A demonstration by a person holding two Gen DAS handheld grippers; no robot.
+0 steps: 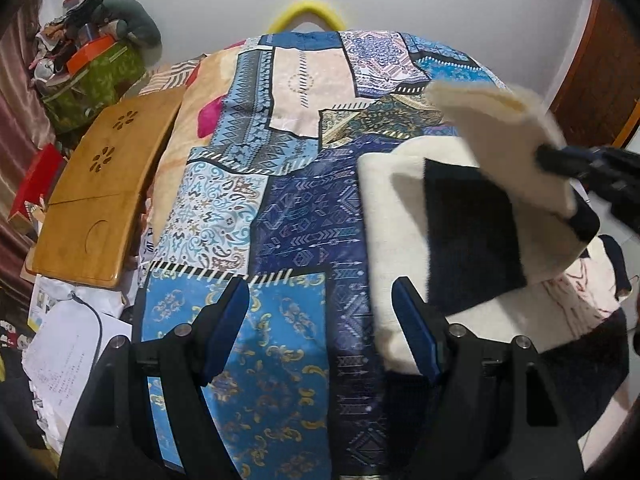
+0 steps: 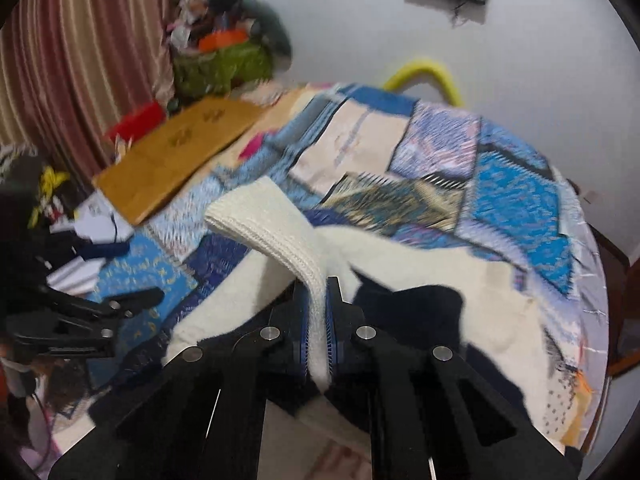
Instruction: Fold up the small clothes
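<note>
step: folding cream garment (image 2: 420,256), sleeve raised
right gripper (image 2: 318,312): clamped on sleeve (image 2: 272,224)
left gripper (image 1: 324,308): wide apart, empty
next: probably lay sleeve across body

The sweater (image 2: 280,220) is cream knitted wool, soft and fuzzy, with a ribbed cuff and a dark, matt patch (image 1: 472,232) of cloth. The bedspread (image 1: 280,208) is smooth printed cloth with a slight shine. The right gripper (image 2: 318,300) and the left gripper (image 1: 324,308) are matt black plastic with small shiny metal pins and blue ribbed pads (image 1: 228,320). The board (image 1: 104,184) is polished wood. The sheets (image 1: 68,352) are thin white paper. The curtain (image 2: 80,60) is glossy striped cloth.
</note>
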